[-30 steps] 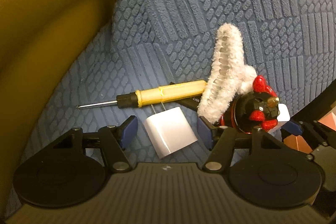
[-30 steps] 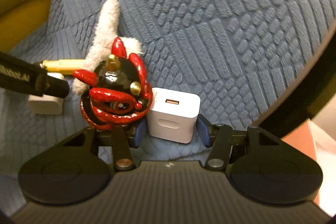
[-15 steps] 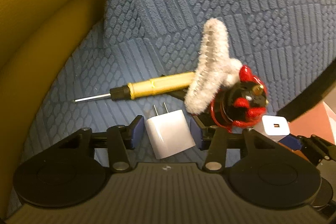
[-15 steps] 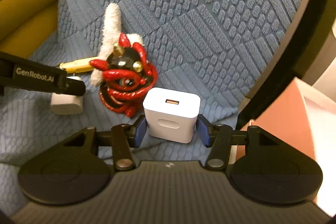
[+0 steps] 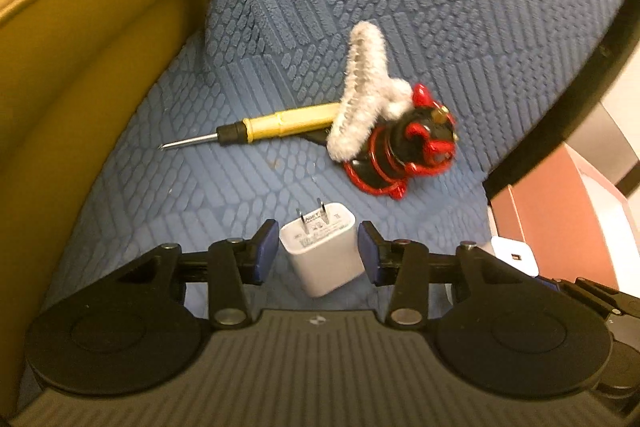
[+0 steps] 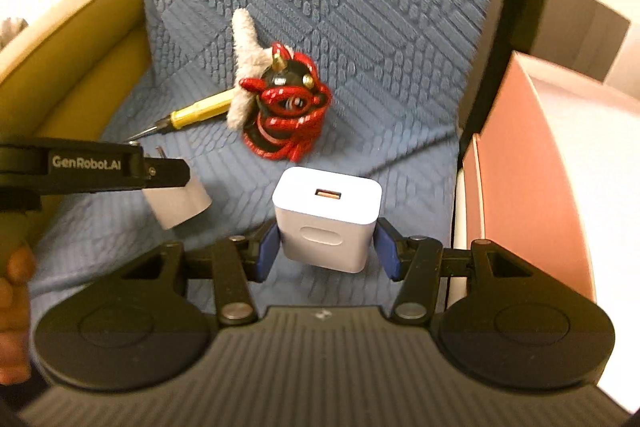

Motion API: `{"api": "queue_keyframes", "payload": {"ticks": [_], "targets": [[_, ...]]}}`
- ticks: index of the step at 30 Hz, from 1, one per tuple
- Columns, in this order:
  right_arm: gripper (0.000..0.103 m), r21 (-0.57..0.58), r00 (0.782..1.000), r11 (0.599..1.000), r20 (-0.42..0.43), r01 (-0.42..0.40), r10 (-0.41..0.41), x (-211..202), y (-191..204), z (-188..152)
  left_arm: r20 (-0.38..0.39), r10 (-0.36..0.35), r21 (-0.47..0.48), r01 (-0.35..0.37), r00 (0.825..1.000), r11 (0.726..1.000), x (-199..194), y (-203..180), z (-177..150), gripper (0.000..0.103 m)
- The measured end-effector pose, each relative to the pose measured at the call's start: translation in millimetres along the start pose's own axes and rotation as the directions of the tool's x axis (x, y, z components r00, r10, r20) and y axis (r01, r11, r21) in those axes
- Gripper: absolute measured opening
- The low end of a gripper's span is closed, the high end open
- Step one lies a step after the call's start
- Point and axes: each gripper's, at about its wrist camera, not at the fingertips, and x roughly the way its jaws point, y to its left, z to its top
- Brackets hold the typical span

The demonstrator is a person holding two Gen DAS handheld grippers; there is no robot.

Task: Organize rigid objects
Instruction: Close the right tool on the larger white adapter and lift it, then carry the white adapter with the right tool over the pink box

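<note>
- Left wrist view: the left gripper (image 5: 318,253) pinched a small white plug adapter (image 5: 322,254) between its blue pads, lifted clear of the blue textured cushion (image 5: 440,7). The grip sat across the adapter's narrow sides, probably so the body could not twist while carried. Its long axis ran away from the camera, tilted slightly left, with the two prongs pointing forward and up.
- On the cushion beyond lay a yellow-handled screwdriver (image 5: 276,125), long axis roughly left-right with the tip pointing left toward the tan sofa arm (image 5: 80,67); a fluffy white hair clip (image 5: 362,91) leaned over its handle end, touching a red and black figurine (image 5: 412,147).
- Right wrist view: the right gripper (image 6: 327,246) was clamped on a larger white charger block (image 6: 327,223), held by its flanks (a sensible hold for a boxy thing), its USB port facing up.
- A pink box (image 6: 532,187) stood just right of the cushion, likely the destination.
</note>
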Motion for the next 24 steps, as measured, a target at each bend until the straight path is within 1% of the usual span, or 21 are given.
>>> {"api": "queue_keyframes", "payload": {"ticks": [1, 4, 5, 10, 13, 15, 18, 24], "targets": [[0.055, 0.005, 1.0, 1.0, -0.001, -0.001, 0.001, 6, 2, -8, 0.0, -0.002, -0.001, 0.002, 1.0, 1.0, -5, 1, -4, 0.049], [0.055, 0.017, 1.0, 1.0, -0.012, -0.018, 0.018, -6, 7, -22, -0.01, -0.011, -0.012, 0.011, 1.0, 1.0, -18, 5, -15, 0.049], [0.055, 0.021, 1.0, 1.0, -0.016, -0.023, 0.024, 0, 10, -21, -0.015, -0.016, -0.019, 0.016, 1.0, 1.0, -22, 7, -19, 0.049], [0.055, 0.038, 0.999, 0.999, -0.034, -0.03, 0.032, -18, 13, -38, -0.034, -0.034, -0.027, 0.034, 0.999, 0.999, -37, 8, -38, 0.049], [0.055, 0.06, 0.997, 0.997, -0.06, -0.042, 0.046, -28, 11, -50, -0.048, -0.04, -0.027, 0.039, 0.998, 0.999, -45, 5, -49, 0.048], [0.055, 0.076, 0.995, 0.996, -0.08, -0.054, 0.06, -32, 9, -58, -0.055, -0.039, -0.017, 0.038, 0.998, 0.999, -47, 2, -55, 0.038], [0.055, 0.078, 0.992, 0.995, -0.107, -0.057, 0.065, -29, 8, -63, -0.079, -0.039, -0.033, 0.036, 0.996, 0.999, -49, 1, -64, 0.038], [0.055, 0.061, 0.993, 0.997, -0.107, -0.046, 0.052, -19, 9, -60, -0.112, -0.064, -0.06, 0.057, 0.992, 0.997, -45, 3, -67, 0.038]]}}
